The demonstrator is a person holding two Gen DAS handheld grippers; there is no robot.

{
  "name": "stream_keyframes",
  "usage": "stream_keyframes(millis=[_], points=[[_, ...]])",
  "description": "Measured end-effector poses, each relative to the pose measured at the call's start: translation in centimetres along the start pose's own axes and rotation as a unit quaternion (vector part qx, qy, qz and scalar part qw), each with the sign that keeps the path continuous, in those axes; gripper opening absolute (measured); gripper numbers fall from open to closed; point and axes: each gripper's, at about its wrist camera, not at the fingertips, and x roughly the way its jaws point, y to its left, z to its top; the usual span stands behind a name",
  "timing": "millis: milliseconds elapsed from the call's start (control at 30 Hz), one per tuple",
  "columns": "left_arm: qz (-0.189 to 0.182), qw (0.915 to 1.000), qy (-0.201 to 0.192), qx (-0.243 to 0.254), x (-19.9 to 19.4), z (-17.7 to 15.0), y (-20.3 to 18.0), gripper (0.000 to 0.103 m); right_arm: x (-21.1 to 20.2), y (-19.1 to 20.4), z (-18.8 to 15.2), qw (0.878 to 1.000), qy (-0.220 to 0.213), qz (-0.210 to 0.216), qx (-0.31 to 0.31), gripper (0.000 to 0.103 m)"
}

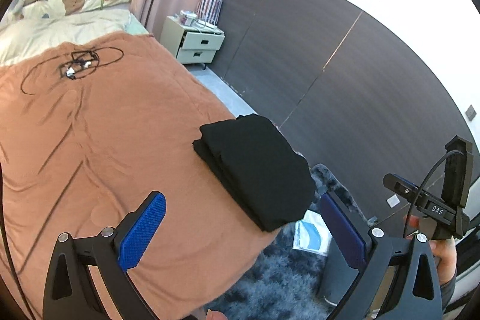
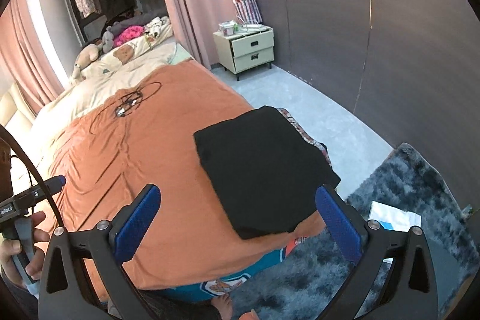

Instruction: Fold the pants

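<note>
The black pants (image 2: 264,170) are lying folded in a soft, light stack at the right edge of the bed (image 2: 168,176), likely limp and best pinched through every layer along a folded edge. Both the left gripper (image 1: 243,230) and right gripper (image 2: 240,227) are hanging spread wide, holding nothing. The nightstand (image 2: 250,50) drawers are sitting closed, contents hidden.

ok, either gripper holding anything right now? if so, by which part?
Nothing is held. Left gripper and right gripper both have jaws wide open with nothing between the pads. The folded black pants lie on the orange blanket, untouched.
</note>
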Motion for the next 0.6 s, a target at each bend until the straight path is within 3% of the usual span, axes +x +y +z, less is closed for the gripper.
stream_keyframes(millis=[267,600], points=[[-0.006,0.9987,-0.042,0.026,-7.6,-3.9,-0.7,0.103,-4.8,2.7,-4.5,0.999,-0.029,0.010,-0.021,0.103],[0.028,0.9932,-0.104,0.044,-15.8,-9.7,-0.7,0.103,-9.2,3.4,-9.9,0.996,-0.060,0.038,-0.055,0.103]])
